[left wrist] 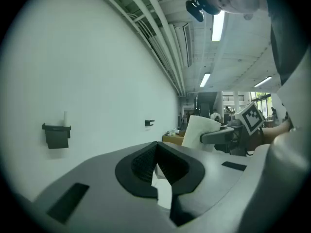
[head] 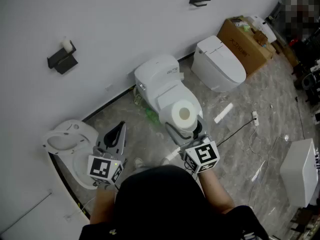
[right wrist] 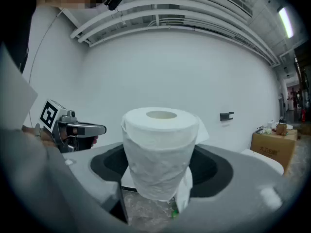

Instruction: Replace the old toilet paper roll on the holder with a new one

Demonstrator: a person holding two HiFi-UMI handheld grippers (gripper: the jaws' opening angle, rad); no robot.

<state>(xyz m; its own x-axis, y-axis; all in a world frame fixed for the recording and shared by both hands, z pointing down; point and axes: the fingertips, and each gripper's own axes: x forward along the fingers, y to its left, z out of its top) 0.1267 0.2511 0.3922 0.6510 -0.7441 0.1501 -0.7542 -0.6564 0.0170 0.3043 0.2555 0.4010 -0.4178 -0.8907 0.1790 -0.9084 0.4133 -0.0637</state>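
A black paper holder (head: 62,60) hangs on the white wall at upper left, with a small white stub (head: 66,44) of the old roll standing on it. The left gripper view shows that holder (left wrist: 57,135) far ahead on the left. My right gripper (head: 185,126) is shut on a full white toilet paper roll (head: 184,114), held upright over a toilet; the roll (right wrist: 159,152) fills the right gripper view. My left gripper (head: 119,129) is shut and empty, low at the left, well short of the wall.
Two white toilets (head: 162,81) (head: 218,64) stand by the wall and a white bowl (head: 67,136) sits at lower left. A second black holder (head: 200,0) is further right on the wall. A cardboard box (head: 245,43), a white unit (head: 299,171) and a floor cable (head: 239,130) lie to the right.
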